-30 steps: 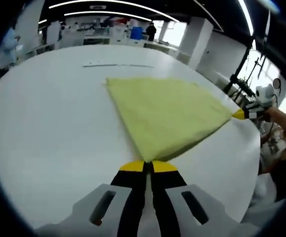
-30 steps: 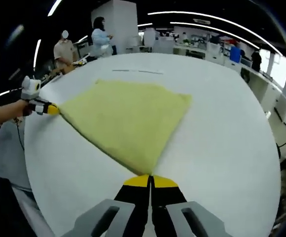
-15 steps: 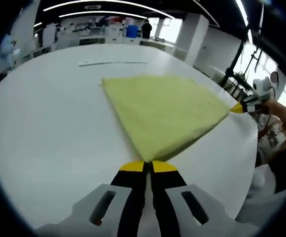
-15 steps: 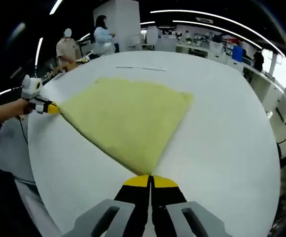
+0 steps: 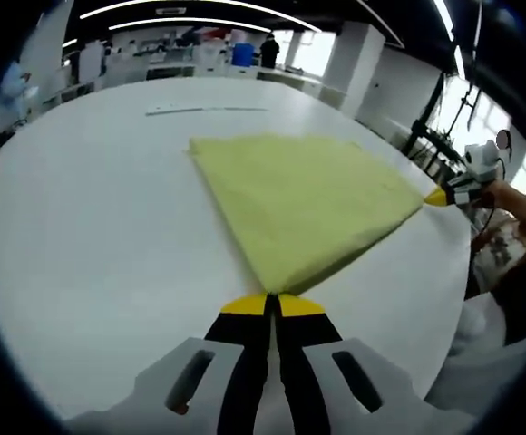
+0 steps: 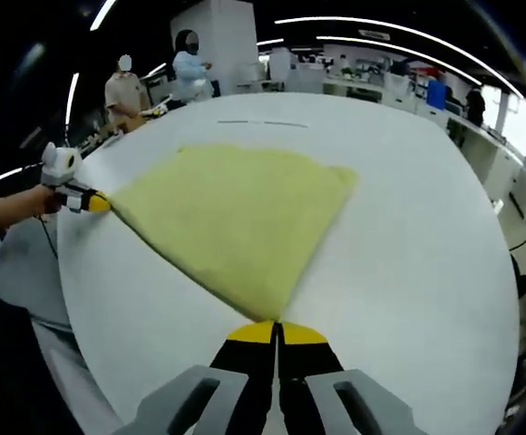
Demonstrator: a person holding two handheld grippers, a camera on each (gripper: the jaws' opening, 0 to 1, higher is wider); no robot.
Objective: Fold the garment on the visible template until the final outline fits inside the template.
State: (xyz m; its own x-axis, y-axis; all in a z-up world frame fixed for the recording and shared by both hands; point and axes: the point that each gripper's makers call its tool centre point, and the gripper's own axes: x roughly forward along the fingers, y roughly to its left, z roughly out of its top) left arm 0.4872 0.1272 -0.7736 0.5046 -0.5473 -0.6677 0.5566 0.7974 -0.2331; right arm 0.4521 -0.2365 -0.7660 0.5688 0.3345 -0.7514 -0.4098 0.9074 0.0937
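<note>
Left claw (image 5: 273,304) is clamped on 1 corner of the yellow garment (image 5: 301,198), which lies spread flat on the white counter (image 5: 91,217). Over at the far right the right claw (image 5: 442,197) has the other corner pinched, with a hand (image 5: 510,201) behind it.

Right gripper view, same deal mirrored: right claw (image 6: 277,331) closed on its corner, cloth fanning out ahead, left claw (image 6: 93,202) gripping the far left corner. 2 people (image 6: 154,77) stand in back.
</note>
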